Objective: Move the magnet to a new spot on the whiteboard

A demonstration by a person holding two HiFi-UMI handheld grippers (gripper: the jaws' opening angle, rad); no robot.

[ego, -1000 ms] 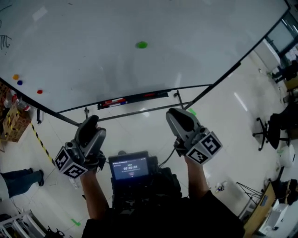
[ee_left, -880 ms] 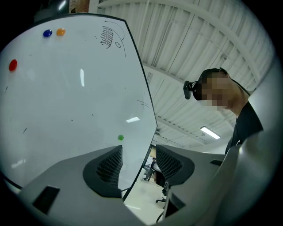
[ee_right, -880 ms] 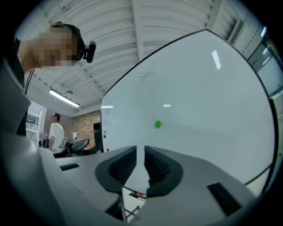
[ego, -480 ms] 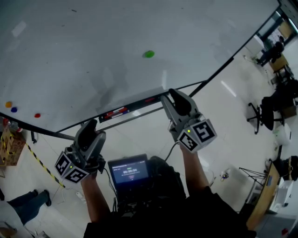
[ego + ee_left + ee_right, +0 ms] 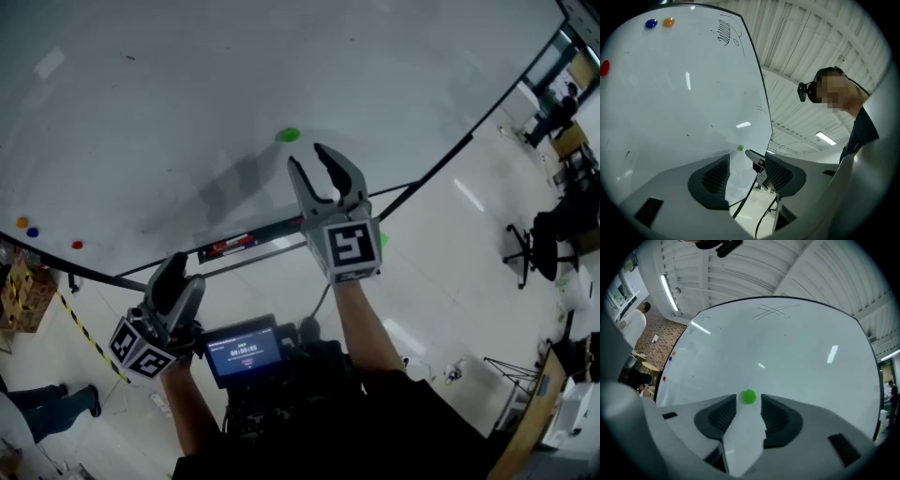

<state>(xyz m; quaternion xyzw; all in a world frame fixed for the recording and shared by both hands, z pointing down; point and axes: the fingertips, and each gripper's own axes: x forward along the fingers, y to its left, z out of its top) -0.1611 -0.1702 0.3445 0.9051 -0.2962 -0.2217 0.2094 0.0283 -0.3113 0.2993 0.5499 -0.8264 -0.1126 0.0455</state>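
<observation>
Two tools face the whiteboard (image 5: 309, 56). The jaws of the right tool (image 5: 307, 156) have just been opening and now stand wide apart, gripping nothing. The green magnet (image 5: 288, 135) sticks to the board just beyond their tips, in line with the gap. Lower down, the left tool (image 5: 175, 270) stands open and empty.

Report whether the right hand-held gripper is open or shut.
Open: the right hand-held gripper has just been opening, jaws apart; the green magnet lies just beyond their tips, ungripped.
</observation>
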